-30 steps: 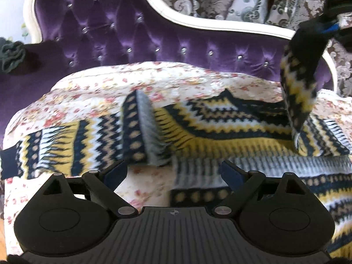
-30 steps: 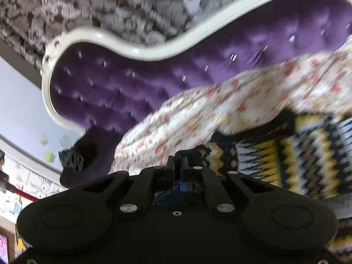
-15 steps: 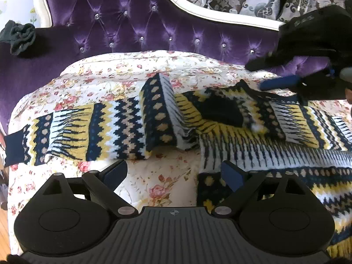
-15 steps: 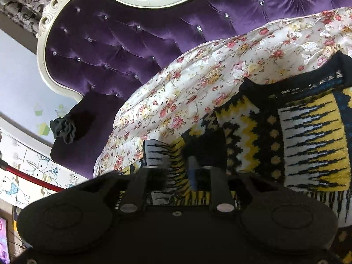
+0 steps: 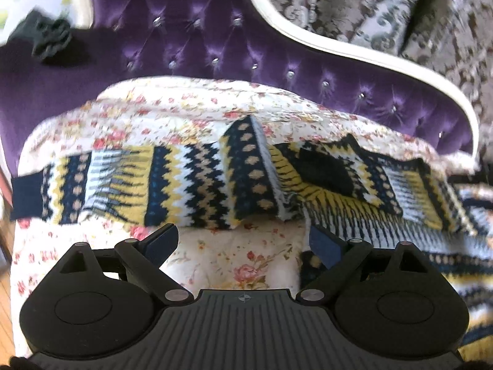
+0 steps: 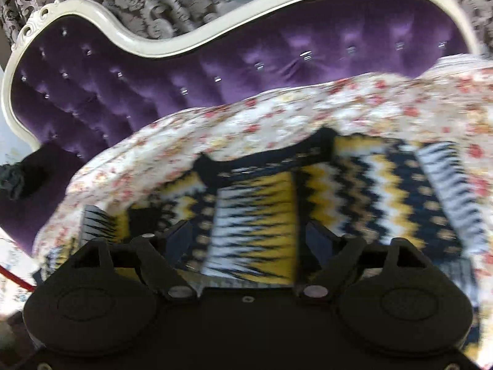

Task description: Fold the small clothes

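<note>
A small knitted sweater (image 5: 197,194) in navy, yellow and white zigzag bands lies on a floral quilt (image 5: 191,108). Its left sleeve (image 5: 92,191) stretches out to the left. The right sleeve is folded in over the chest (image 5: 409,194). My left gripper (image 5: 243,240) is open and empty, just in front of the sweater's lower edge. My right gripper (image 6: 249,237) is open and empty, low over the sweater's chest (image 6: 255,215) below the navy collar (image 6: 277,160).
The quilt covers a purple tufted sofa (image 5: 185,30) with a white curved frame (image 5: 339,49). A dark crumpled cloth (image 5: 49,37) sits on the sofa's left arm. Patterned curtains (image 5: 385,6) hang behind. The quilt's left edge drops off near a wooden floor (image 5: 4,308).
My right gripper carried the right sleeve in over the chest, let it go and opened. It has left the left wrist view. My left gripper stayed open.
</note>
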Available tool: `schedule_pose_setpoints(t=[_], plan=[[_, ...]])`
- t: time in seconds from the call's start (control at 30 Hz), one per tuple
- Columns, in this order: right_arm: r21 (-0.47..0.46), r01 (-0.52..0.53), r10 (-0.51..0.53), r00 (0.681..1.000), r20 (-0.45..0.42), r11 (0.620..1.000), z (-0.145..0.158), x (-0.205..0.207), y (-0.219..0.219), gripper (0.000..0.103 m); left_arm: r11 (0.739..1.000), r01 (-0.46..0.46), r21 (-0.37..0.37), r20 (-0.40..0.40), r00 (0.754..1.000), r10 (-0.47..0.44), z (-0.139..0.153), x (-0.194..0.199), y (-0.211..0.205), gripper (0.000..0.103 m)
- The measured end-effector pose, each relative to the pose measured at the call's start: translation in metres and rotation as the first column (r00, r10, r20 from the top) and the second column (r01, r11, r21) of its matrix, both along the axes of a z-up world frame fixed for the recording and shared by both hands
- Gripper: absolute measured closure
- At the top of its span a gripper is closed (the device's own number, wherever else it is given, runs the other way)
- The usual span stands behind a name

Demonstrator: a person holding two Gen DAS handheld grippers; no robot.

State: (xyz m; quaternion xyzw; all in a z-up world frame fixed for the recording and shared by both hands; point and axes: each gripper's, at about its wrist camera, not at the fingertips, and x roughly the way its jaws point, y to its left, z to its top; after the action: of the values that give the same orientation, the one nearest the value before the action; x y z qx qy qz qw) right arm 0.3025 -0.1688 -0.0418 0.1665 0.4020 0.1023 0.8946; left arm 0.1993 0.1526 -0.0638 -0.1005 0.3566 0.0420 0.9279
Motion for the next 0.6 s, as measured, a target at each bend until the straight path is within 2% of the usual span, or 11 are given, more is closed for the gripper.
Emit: schedule_pose_setpoints(t=[0.03, 0.13, 0.2, 0.47, 0.6], plan=[[-0.009, 0.013, -0.013, 1.0, 0.013, 1.0, -0.001, -0.007, -0.004, 0.01, 1.0, -0.011, -0.029, 0.005, 1.0, 0.011, 0.0, -0.001, 0.007, 0.01], [-0.01, 0.037, -0.036, 0.998, 0.053, 0.999, -0.004, -0.026, -0.013, 0.005, 0.992, -0.026, -0.126, 0.067, 0.997, 0.034, 0.0, -0.008, 0.03, 0.01], [-0.011, 0.049, -0.048, 0.995, 0.083, 0.999, -0.003, -0.039, -0.017, 0.0, 0.986, -0.01, -0.166, 0.096, 0.995, 0.026, 0.0, -0.011, 0.042, 0.01], [0.012, 0.041, -0.042, 0.978, 0.203, 0.999, 0.003, -0.078, -0.017, 0.0, 0.992, -0.057, -0.111, 0.149, 0.986, 0.073, -0.002, -0.025, 0.085, 0.01], [0.036, 0.015, -0.024, 0.962, 0.27, 0.999, 0.005, -0.087, -0.01, 0.0, 0.984, -0.103, -0.144, 0.145, 0.982, 0.124, -0.009, -0.034, 0.117, 0.01]])
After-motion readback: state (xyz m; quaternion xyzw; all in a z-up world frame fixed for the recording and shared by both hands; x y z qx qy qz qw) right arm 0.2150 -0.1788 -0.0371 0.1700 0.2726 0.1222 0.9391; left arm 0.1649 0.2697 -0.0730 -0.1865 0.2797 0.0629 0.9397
